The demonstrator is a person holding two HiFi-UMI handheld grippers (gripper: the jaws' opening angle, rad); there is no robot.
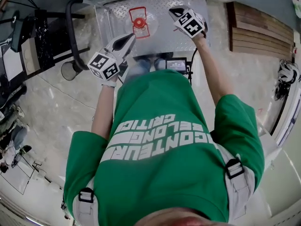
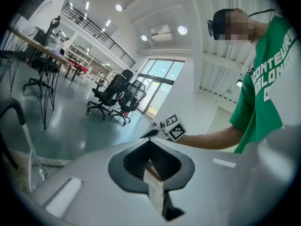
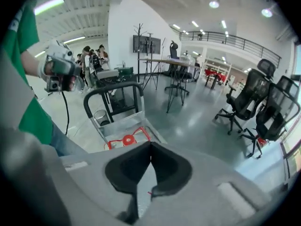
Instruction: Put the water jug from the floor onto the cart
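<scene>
1. A person in a green T-shirt (image 1: 164,164) stood right at the edge of a cart (image 1: 164,36) and held one gripper in each hand above it.
2. The water jug (image 1: 139,22) stood on the cart's ribbed metal deck, about the middle and a little toward the black push handle (image 1: 69,27). Its red cap and red carrying handle were plain to see. The clear body was hard to make out from above, so I cannot say how full it was.
3. The left gripper (image 1: 129,37) was held on the handle side, pointing nearly level across the room. Its jaws were closed tip to tip, and nothing was between them.
4. The right gripper (image 1: 174,11) was on the other side of the jug, tilted down toward the deck. Its jaws were also pressed together and empty.
5. Neither gripper touched the jug — it stood alone on the deck.
6. Around the cart:
   - a small round bin (image 1: 70,70) stood on the floor just beside the push handle;
   - a stack of wooden boards (image 1: 258,29) lay on the floor on the right;
   - black office chairs (image 2: 115,95) stood well apart, near the big windows.
</scene>
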